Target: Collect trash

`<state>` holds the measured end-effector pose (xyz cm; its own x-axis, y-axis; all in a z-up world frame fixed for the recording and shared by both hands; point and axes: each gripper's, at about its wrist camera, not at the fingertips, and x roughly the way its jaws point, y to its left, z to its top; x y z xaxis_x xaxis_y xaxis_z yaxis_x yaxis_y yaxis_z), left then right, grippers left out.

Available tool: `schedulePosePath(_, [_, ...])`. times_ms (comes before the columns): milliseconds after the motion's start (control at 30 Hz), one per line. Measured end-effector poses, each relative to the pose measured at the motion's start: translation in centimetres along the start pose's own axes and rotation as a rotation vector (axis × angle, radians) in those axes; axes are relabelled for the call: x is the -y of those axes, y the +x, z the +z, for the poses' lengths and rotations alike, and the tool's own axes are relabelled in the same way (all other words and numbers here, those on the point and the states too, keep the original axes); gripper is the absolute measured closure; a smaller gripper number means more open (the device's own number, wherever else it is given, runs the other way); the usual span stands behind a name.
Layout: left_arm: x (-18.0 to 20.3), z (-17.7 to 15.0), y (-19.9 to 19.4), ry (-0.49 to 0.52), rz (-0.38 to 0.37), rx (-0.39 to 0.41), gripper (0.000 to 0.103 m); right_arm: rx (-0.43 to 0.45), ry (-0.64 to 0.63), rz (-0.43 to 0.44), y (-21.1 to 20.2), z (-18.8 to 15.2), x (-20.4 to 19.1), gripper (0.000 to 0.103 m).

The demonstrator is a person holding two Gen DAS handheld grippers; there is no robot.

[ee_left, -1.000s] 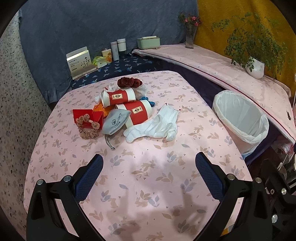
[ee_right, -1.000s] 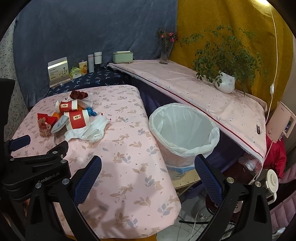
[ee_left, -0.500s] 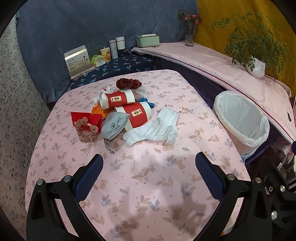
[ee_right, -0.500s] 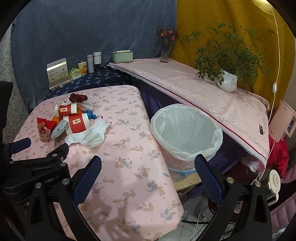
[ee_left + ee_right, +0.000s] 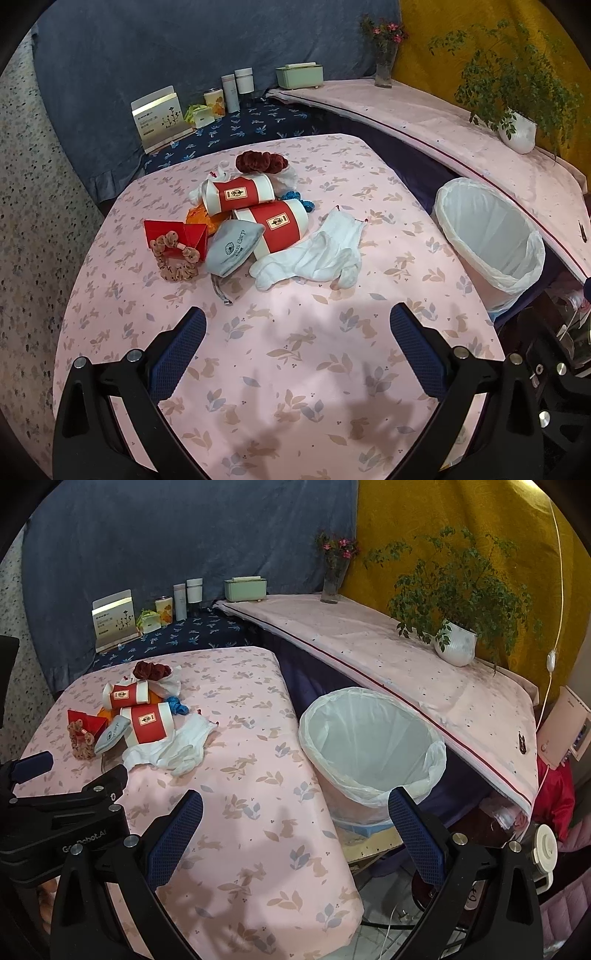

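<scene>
Heaped near the far left of the pink table (image 5: pixel 295 369) is the trash: a beige scrunchie (image 5: pixel 176 256) on a red box (image 5: pixel 173 232), right of that a grey pouch (image 5: pixel 232 247), two red-banded cups (image 5: pixel 275 225) and white gloves (image 5: pixel 317 253). Right of the table, below its edge, a lined bin (image 5: pixel 369 746) stands open-mouthed, probably so items can drop in. Left gripper (image 5: pixel 297 347) and right gripper (image 5: pixel 295 825) both hover spread wide, empty, short of the pile.

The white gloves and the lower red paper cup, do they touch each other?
Touching. In the left wrist view the white gloves lie against the red paper cup, with no tablecloth visible between them.
</scene>
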<state>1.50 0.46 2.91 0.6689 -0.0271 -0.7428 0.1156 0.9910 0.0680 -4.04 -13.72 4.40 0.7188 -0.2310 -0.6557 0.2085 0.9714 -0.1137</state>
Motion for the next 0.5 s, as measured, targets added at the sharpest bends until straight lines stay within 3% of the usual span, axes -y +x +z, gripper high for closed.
schedulePosePath(500, [-0.22,-0.35,-0.14,0.002,0.011,-0.005,0.008,0.022,0.027,0.015,-0.07,-0.21,0.15,0.007])
